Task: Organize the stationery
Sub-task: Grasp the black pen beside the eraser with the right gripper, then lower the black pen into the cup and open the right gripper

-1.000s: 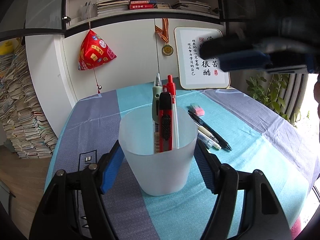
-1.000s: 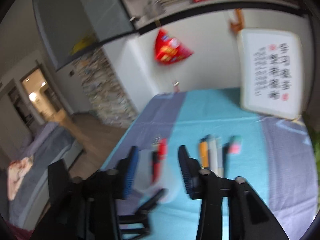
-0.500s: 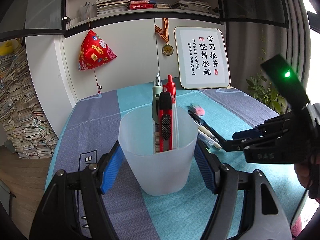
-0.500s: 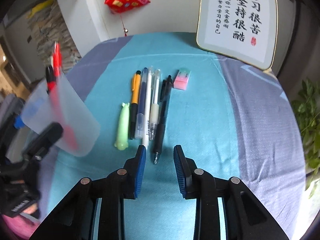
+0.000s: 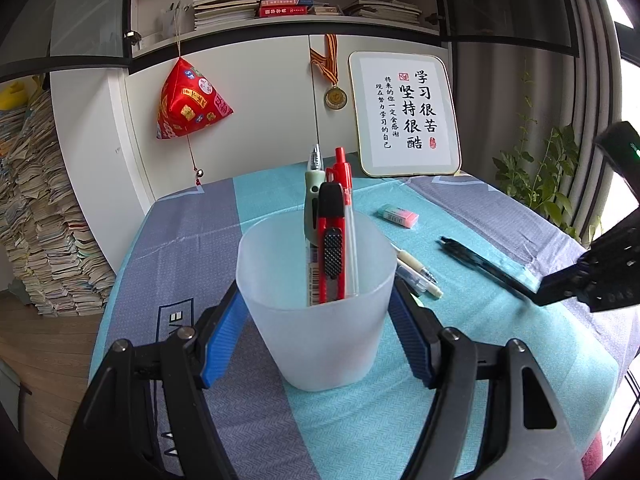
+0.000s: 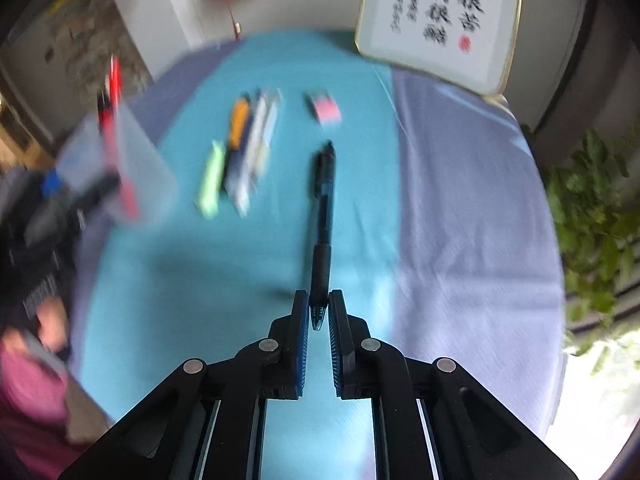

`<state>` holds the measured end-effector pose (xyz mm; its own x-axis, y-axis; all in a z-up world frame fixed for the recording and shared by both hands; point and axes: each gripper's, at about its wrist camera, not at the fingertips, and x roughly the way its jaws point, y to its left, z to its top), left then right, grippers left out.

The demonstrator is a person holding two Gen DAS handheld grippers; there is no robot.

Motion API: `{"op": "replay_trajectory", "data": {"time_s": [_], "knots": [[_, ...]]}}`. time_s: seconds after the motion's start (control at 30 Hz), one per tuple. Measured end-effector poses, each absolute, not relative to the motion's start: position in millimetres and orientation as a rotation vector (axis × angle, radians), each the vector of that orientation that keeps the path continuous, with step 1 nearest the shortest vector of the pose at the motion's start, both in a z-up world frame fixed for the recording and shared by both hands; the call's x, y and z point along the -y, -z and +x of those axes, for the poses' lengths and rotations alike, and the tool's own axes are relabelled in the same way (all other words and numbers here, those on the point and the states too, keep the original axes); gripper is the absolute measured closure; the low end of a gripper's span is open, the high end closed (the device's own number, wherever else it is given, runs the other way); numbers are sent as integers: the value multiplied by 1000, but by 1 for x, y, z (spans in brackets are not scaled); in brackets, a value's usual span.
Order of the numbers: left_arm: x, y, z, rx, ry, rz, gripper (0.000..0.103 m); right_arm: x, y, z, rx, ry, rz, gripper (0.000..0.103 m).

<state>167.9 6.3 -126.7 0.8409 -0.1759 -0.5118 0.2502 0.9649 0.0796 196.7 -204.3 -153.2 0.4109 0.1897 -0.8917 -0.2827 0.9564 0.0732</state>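
— Where's the black pen?
— Its tip end sits between the right gripper pads, which are clamped on it; the barrel runs away over the teal cloth, though blur hides whether it's lifted.
— And the cup?
— Squeezed between the left gripper fingers, holding a red knife and pens. The other pens lie apart, to the pen's left.
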Motion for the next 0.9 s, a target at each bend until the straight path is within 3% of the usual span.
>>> {"op": "replay_trajectory", "data": {"time_s": [0.07, 0.1, 0.13, 0.2, 0.47, 0.53, 0.67, 0.73, 0.9], "knots": [[-6, 127, 168, -528, 225, 148, 33, 207, 150, 193, -1088, -250, -163, 92], [-6, 127, 169, -528, 225, 149, 33, 208, 147, 195, -1067, -236, -167, 86], [-6, 127, 169, -529, 225, 149, 33, 208, 144, 201, -1047, -220, -156, 73], [-6, 127, 169, -528, 225, 148, 33, 206, 140, 216, -1027, -227, -122, 57], [-7, 127, 169, -533, 228, 146, 33, 176, 149, 284, -1067, -257, -103, 58], [-9, 128, 171, -539, 235, 136, 33, 170, 158, 292, -1098, -237, -123, 69], [-10, 128, 171, -543, 243, 125, 33, 162, 162, 298, -1099, -237, -141, 70], [-10, 128, 171, -543, 245, 124, 33, 159, 162, 300, -1102, -251, -143, 87], [-10, 128, 171, -543, 244, 125, 33, 158, 136, 287, -1048, -264, -97, 87]]}}
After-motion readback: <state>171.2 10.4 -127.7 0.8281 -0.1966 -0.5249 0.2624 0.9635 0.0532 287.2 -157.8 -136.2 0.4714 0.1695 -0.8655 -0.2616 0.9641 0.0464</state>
